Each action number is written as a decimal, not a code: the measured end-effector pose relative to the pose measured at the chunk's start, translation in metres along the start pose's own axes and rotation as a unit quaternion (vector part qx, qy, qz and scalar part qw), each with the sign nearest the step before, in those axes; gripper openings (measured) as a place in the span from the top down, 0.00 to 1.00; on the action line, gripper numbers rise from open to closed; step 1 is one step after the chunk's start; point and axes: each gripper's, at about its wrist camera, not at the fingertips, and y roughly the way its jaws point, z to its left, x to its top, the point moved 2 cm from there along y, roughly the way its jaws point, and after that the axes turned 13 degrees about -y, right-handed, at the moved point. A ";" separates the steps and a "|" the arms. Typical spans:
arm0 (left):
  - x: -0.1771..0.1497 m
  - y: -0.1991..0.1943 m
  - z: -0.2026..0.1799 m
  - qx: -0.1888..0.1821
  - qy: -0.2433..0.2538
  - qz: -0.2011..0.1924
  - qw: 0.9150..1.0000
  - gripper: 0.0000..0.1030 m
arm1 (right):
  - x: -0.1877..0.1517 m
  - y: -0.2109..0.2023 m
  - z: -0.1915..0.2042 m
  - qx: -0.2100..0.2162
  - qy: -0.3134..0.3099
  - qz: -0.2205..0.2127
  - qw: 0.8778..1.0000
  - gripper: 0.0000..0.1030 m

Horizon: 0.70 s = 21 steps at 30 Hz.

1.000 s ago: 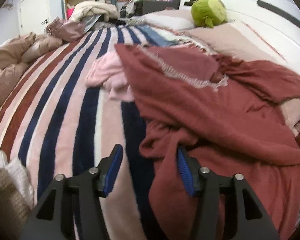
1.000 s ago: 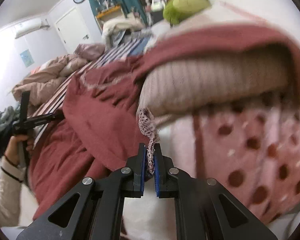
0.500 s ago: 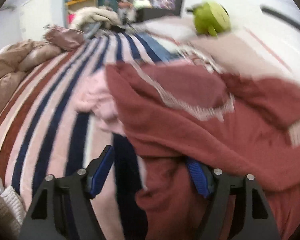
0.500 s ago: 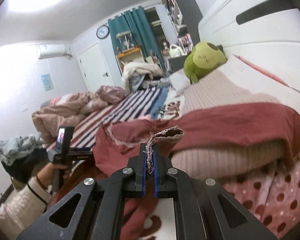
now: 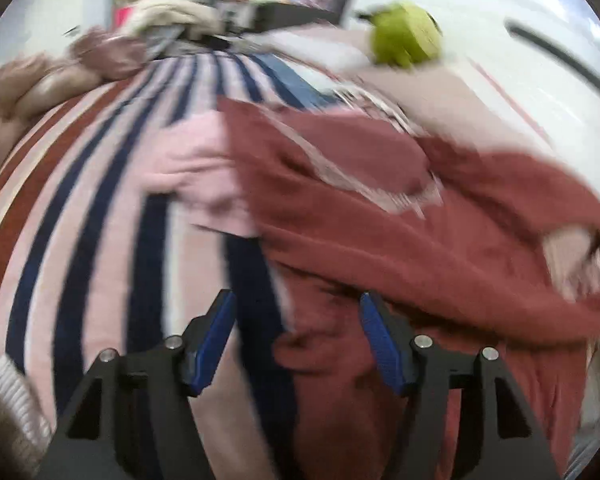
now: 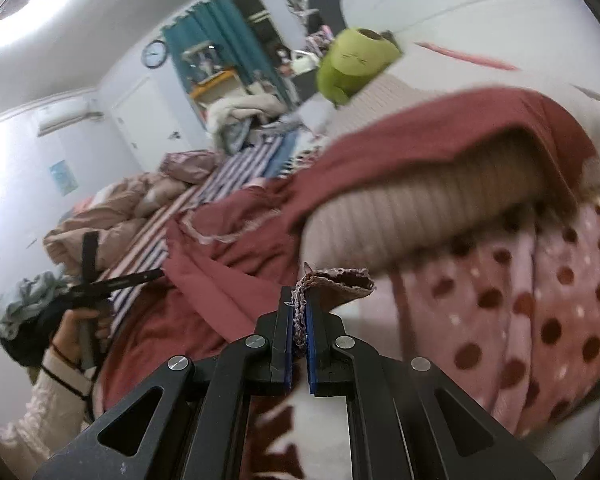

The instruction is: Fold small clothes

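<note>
A large brick-red garment (image 5: 380, 216) with pale lace trim lies spread over the striped bed. My left gripper (image 5: 296, 320) is open, its blue pads either side of the garment's near edge, holding nothing. My right gripper (image 6: 299, 312) is shut on a lace-trimmed corner (image 6: 336, 280) of the red garment (image 6: 236, 264) and holds it lifted. The left gripper (image 6: 100, 284) also shows at the left of the right wrist view. A small pink garment (image 5: 196, 172) lies partly under the red one.
The striped blanket (image 5: 80, 216) covers the bed. A green plush toy (image 5: 404, 36) sits by the white headboard. A ribbed beige pillow (image 6: 420, 208) and a pink dotted blanket (image 6: 540, 300) lie at right. Crumpled tan bedding (image 5: 16, 92) is at far left.
My right gripper, still shut on the lace corner, first rose and now tilts lower over the dotted blanket. My left gripper stayed open and shifted slightly along the garment's edge.
</note>
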 end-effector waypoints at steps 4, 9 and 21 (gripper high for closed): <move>-0.002 0.020 -0.004 0.033 -0.016 0.008 0.999 0.82 | 0.000 -0.007 -0.004 -0.043 -0.009 -0.024 0.999 1.00; -0.008 -0.007 0.010 0.101 -0.049 -0.062 0.992 0.95 | 0.009 -0.008 0.003 -0.018 -0.018 -0.040 0.999 1.00; -0.037 -0.042 0.032 0.115 -0.073 -0.065 0.989 0.53 | -0.036 0.015 0.011 0.025 0.013 0.038 0.999 1.00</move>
